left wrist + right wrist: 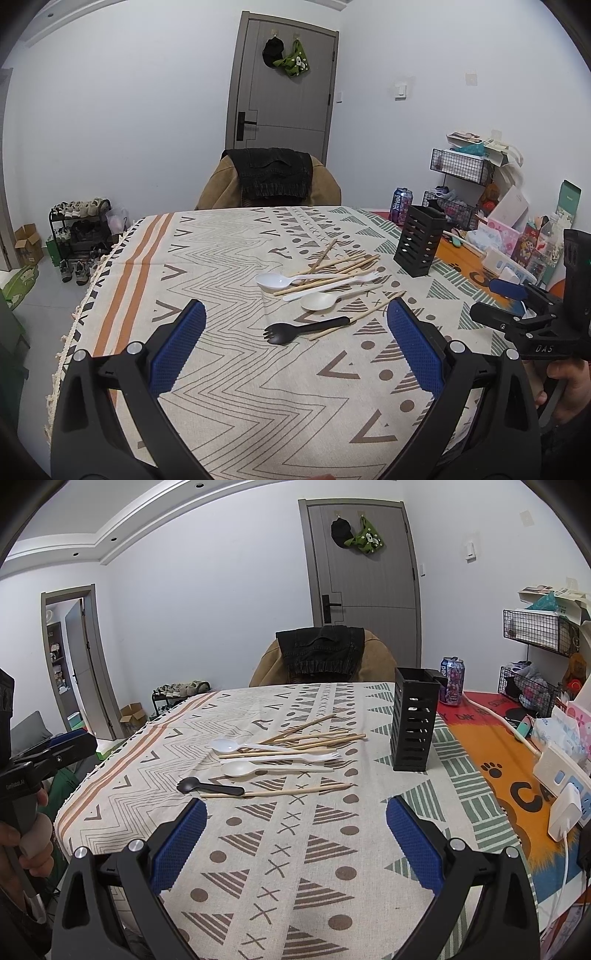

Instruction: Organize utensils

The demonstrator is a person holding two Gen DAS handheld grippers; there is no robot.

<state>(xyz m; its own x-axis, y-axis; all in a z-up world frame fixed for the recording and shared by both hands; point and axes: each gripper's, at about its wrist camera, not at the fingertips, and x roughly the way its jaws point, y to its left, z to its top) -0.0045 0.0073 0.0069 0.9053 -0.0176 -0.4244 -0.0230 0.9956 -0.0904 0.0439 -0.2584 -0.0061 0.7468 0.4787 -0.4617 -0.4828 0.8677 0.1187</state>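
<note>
Both my left gripper and right gripper gape wide, empty. The black plastic spork lies nearest; I'd pinch its handle, probably clear of the wooden chopstick, then drop it into the black slotted holder.

Black spork, 2 white spoons, black slotted holder, zigzag-and-triangle patterned beige tablecloth.

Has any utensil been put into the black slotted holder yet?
No: nothing rises above the rim of the black slotted holder, and the chopsticks and spoons lie on the tablecloth.
</note>
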